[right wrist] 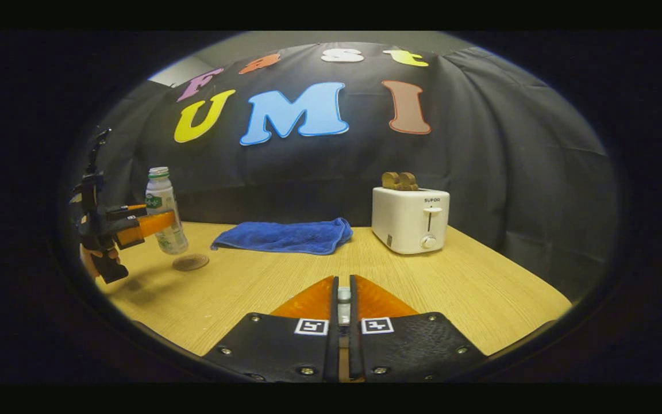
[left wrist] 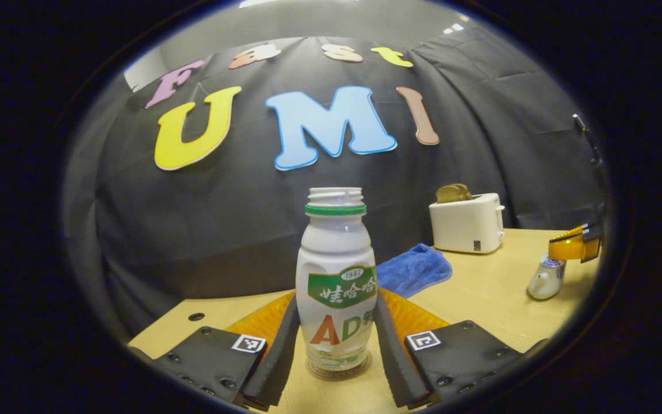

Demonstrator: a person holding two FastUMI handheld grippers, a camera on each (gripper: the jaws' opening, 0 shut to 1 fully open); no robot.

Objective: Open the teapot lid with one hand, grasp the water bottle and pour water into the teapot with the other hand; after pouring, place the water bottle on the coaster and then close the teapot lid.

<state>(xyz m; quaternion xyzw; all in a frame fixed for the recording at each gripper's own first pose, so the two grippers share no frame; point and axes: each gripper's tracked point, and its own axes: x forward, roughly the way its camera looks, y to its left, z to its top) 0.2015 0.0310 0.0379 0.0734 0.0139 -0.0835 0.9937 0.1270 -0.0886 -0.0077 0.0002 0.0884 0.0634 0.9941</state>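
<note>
- While the left tool (left wrist: 337,345) grips the water bottle (left wrist: 337,276) from both sides, the bottle stands upright with no cap; its base sits over the coaster (left wrist: 337,371) in the left gripper view.
- In the right gripper view the bottle (right wrist: 164,213) looks raised and a bit tilted, the coaster (right wrist: 191,262) on the counter (right wrist: 480,299) just below and beside it; can't tell if they touch.
- Right tool (right wrist: 343,299) is nearly closed on something small and pale pinched between its fingers; can't tell what it is.
- Left gripper view shows the right tool (left wrist: 577,244) far right, above the teapot (left wrist: 546,279) on the counter edge.
- Blue cloth (right wrist: 288,236) lies mid-counter, white toaster (right wrist: 410,219) with bread in its slots beside it.
</note>
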